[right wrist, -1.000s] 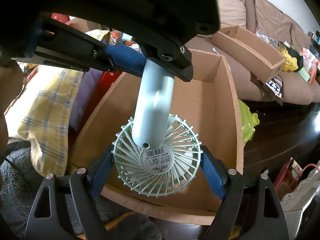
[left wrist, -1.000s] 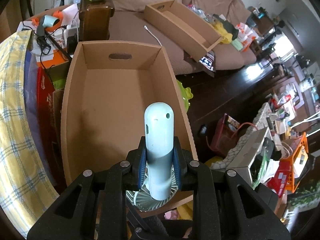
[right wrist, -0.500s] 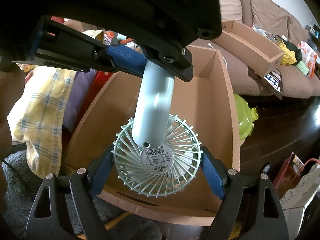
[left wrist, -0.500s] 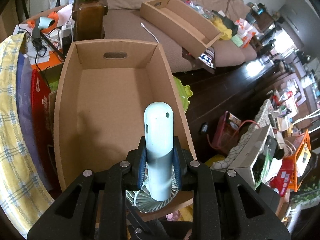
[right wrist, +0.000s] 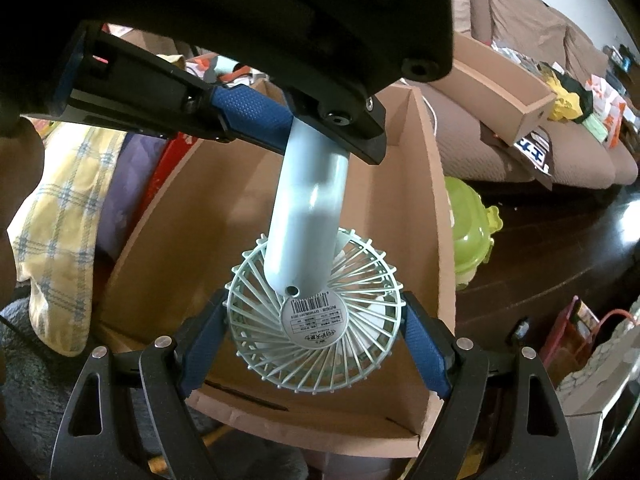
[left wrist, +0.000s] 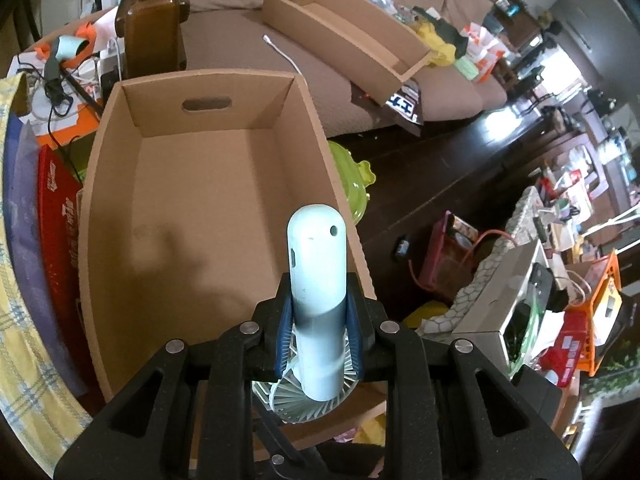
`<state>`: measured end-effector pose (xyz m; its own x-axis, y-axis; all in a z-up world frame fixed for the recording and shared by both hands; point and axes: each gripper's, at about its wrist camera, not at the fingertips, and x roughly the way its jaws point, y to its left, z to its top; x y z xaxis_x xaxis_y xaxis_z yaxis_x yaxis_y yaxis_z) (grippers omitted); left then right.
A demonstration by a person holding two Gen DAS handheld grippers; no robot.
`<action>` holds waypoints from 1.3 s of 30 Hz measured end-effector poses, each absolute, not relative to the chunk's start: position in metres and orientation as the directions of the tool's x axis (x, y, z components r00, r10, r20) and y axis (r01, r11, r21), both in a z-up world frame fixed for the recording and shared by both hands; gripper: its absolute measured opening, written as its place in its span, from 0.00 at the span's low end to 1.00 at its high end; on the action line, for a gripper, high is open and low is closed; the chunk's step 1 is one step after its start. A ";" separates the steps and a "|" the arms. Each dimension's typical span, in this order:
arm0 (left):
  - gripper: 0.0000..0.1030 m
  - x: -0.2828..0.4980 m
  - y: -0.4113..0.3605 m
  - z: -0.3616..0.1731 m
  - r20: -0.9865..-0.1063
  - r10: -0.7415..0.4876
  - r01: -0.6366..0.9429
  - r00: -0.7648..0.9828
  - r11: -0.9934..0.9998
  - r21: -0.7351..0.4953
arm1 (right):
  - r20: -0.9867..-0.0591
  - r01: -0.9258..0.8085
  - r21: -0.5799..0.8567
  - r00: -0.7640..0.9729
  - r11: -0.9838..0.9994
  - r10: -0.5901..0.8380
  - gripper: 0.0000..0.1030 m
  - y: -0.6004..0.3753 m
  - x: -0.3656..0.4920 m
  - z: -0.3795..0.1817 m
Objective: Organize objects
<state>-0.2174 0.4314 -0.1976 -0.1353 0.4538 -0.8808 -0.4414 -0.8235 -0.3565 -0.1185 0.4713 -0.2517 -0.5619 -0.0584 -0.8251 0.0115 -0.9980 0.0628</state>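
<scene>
A pale mint handheld fan is held by both grippers over the near end of an empty cardboard box (left wrist: pixel 192 200). My left gripper (left wrist: pixel 318 332) is shut on the fan's handle (left wrist: pixel 318 264), which points away over the box. My right gripper (right wrist: pixel 316 332) is shut on the fan's round grille head (right wrist: pixel 316 320), its blue pads touching both sides. The left gripper (right wrist: pixel 280 120) shows in the right wrist view, clamping the handle (right wrist: pixel 308 216) from above. The box (right wrist: pixel 428 208) lies beneath.
A second, shallow cardboard tray (left wrist: pixel 344 28) lies on the brown sofa (left wrist: pixel 248 52). A green lidded container (left wrist: pixel 352 192) sits right of the box. A yellow plaid cloth (left wrist: pixel 20 320) and red packaging (left wrist: pixel 56 216) lie left. Clutter crowds the dark floor at right (left wrist: pixel 520 280).
Both grippers, still holding the fan, have drifted slightly left and back from the box. The grip on the fan is unchanged.
</scene>
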 end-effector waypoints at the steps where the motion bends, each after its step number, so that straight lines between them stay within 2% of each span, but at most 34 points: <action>1: 0.22 -0.218 0.431 -0.199 -0.881 0.454 -0.438 -0.132 -0.824 -0.359 | -0.828 0.009 0.065 -0.557 -0.998 -0.059 0.82 0.472 -0.119 -0.253; 39: 0.22 -0.231 0.414 -0.245 -0.906 0.421 -0.327 -0.049 -0.864 -0.384 | -0.893 0.076 0.083 -0.436 -0.994 -0.108 0.82 0.459 -0.123 -0.292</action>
